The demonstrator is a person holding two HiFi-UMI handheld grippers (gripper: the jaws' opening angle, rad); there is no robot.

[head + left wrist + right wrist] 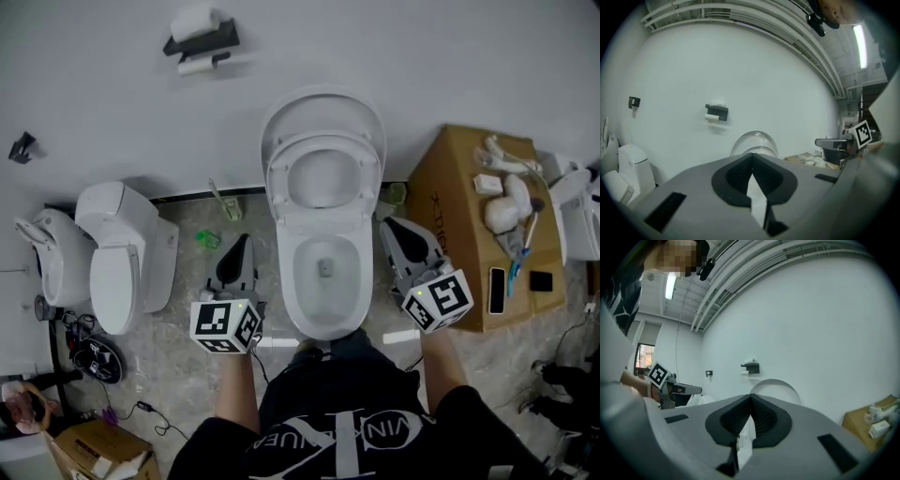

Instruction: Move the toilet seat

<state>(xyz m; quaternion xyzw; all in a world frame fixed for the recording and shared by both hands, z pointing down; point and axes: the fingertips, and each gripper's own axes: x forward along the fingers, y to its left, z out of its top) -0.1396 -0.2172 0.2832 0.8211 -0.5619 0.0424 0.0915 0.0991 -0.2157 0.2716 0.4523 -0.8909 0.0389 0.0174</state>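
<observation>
A white toilet [323, 267] stands against the wall in the head view. Its seat ring [323, 173] and lid [323, 117] are both raised and lean back on the wall. The bowl [323, 309] is uncovered. My left gripper [239, 251] hangs left of the bowl, shut and holding nothing. My right gripper [398, 236] hangs right of the bowl, also shut and holding nothing. The raised lid [753, 143] shows beyond the closed left jaws, and the same lid [776, 390] appears past the closed right jaws.
A second white toilet [117, 248] and a urinal [47, 253] stand at the left. A cardboard box [469, 202] with small items on top sits right of the toilet. A paper holder [199, 39] hangs on the wall. A green brush [223, 202] lies on the floor.
</observation>
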